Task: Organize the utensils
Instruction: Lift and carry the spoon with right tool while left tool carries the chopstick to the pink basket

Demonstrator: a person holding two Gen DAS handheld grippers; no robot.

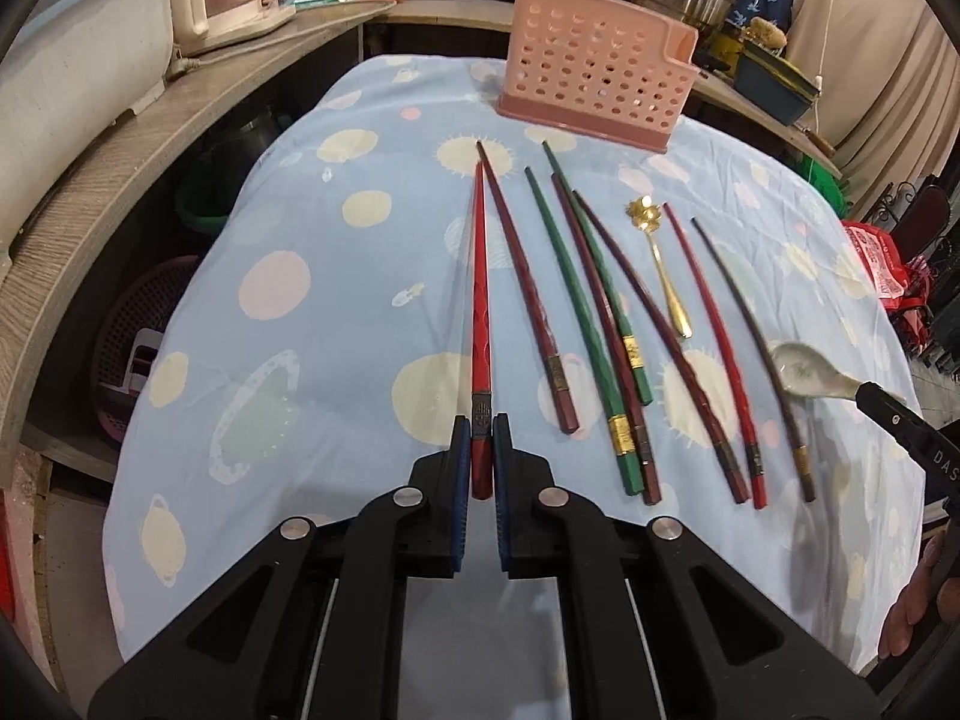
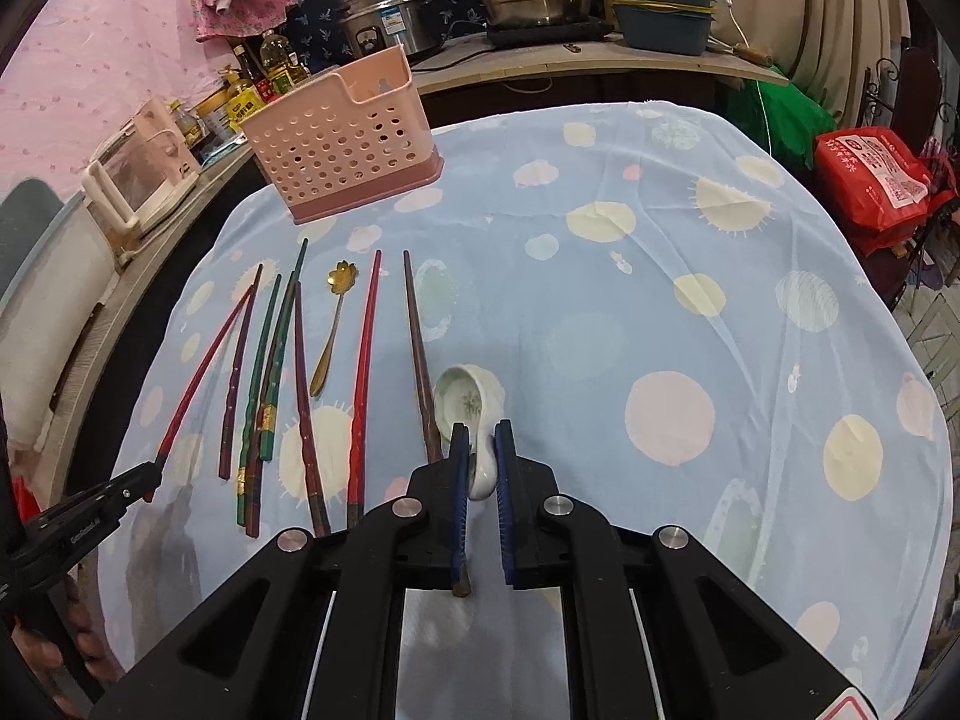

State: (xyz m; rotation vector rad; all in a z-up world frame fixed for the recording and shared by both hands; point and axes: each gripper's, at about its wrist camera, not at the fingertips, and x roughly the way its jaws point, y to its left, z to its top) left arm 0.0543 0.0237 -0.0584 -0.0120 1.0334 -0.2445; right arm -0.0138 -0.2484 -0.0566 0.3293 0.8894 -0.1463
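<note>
Two grips were in play at once, as I read it. My left gripper (image 1: 477, 438) had its fingers (image 1: 459, 450) closed to a narrow gap around the butt end of the red chopstick (image 1: 478, 300), pads at or very near its sides; its long axis ran straight up the frame from the fingers toward the pink utensil holder (image 1: 594, 66) at upper centre. My right gripper (image 2: 480, 438) pinched the handle of the white ceramic spoon (image 2: 471, 405), bowl pointing away up the frame, with a dark brown chopstick (image 2: 420, 360) lying just beside the left finger. In that view the holder (image 2: 342, 144) sat at upper left, well apart from the spoon. The other chopsticks (image 1: 606, 312) and the gold spoon (image 1: 663, 276) lay fanned on the blue tabletop (image 1: 300, 330) between the two grippers. I judged the left gripper better lined up with the holder, since its chopstick already pointed that way.
</note>
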